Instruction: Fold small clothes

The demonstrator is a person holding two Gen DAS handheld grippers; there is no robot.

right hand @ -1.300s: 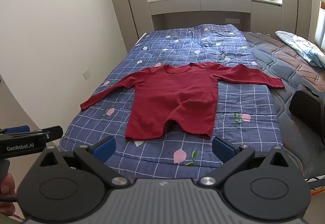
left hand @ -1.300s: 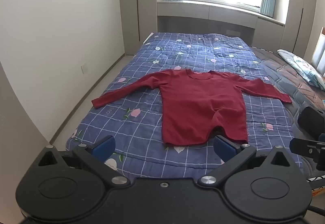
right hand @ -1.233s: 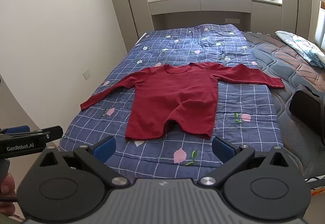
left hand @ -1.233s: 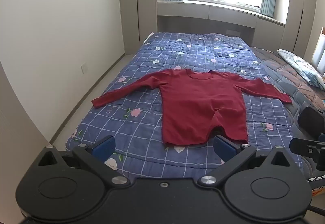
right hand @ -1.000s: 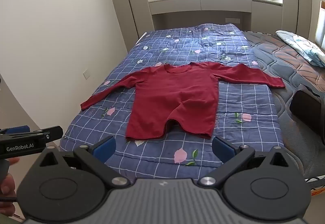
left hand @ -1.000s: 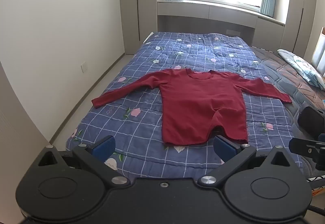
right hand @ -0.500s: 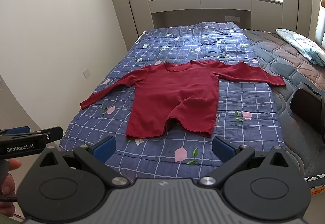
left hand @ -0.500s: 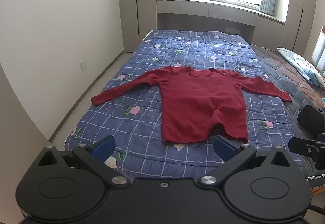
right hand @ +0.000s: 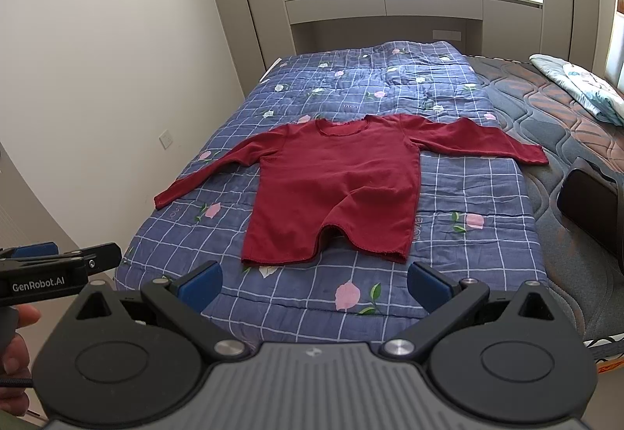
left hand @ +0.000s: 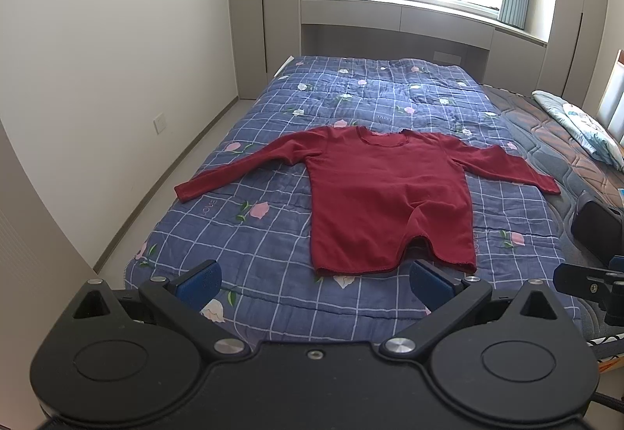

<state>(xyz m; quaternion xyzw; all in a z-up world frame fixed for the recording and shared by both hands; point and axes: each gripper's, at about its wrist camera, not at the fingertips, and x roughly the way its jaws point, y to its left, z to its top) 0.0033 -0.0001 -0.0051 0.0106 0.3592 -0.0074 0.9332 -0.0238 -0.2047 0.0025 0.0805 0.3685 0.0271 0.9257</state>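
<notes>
"GenRobot.AI" stands in white letters on the black side of the left hand-held gripper (right hand: pixel 58 266), seen in the right wrist view. "LOVE" is printed on the quilt (left hand: pixel 241 246) in several squares, one near the left cuff, one beside the hem.

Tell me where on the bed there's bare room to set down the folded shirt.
Free quilt: the strip between the red shirt's hem and the near edge, and the stretch beyond its collar toward the window. The middle is taken, sleeves spanning the width. A pillow sits far right.
</notes>
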